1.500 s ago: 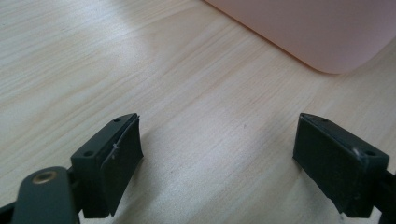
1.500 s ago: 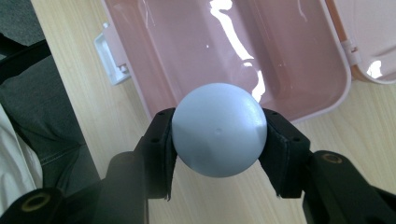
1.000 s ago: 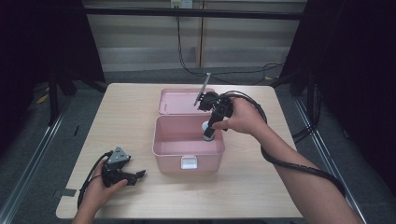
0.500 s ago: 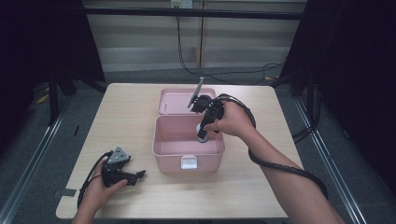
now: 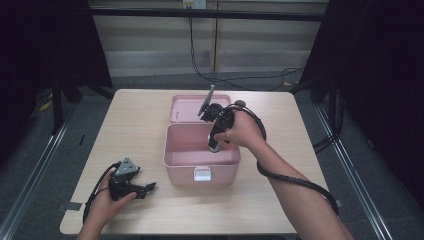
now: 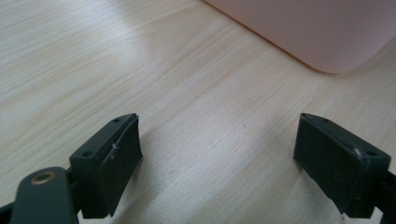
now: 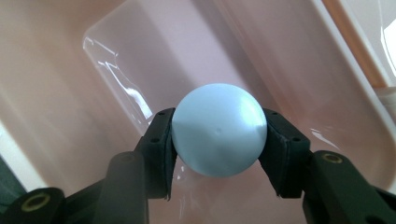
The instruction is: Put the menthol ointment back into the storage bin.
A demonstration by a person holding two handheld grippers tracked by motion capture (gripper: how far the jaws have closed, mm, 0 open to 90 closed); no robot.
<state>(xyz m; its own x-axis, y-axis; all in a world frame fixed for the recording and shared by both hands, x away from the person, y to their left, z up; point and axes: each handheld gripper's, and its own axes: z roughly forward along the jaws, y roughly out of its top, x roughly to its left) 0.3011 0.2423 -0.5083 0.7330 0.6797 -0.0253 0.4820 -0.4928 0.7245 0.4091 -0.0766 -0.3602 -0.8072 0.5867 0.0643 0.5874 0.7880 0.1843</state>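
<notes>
Right gripper view | right tool (image 7: pixel 218 140) clamps blue ball (image 7: pixel 218 129) inside pink box (image 7: pixel 327 60) | left tool (image 6: pixel 219 163) wide

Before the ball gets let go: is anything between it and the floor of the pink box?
Nothing visible. The right gripper holds the light blue ball inside the open pink box, and the box floor below it looks bare.

Looks like I'm working in some kind of lab or recording studio: plain wooden table (image 5: pixel 280 200) boxed in by black curtains (image 5: pixel 45 45), metal rails (image 5: pixel 30 170) along the floor, cables (image 5: pixel 240 77) trailing off a wall outlet, grey carpet underneath.
</notes>
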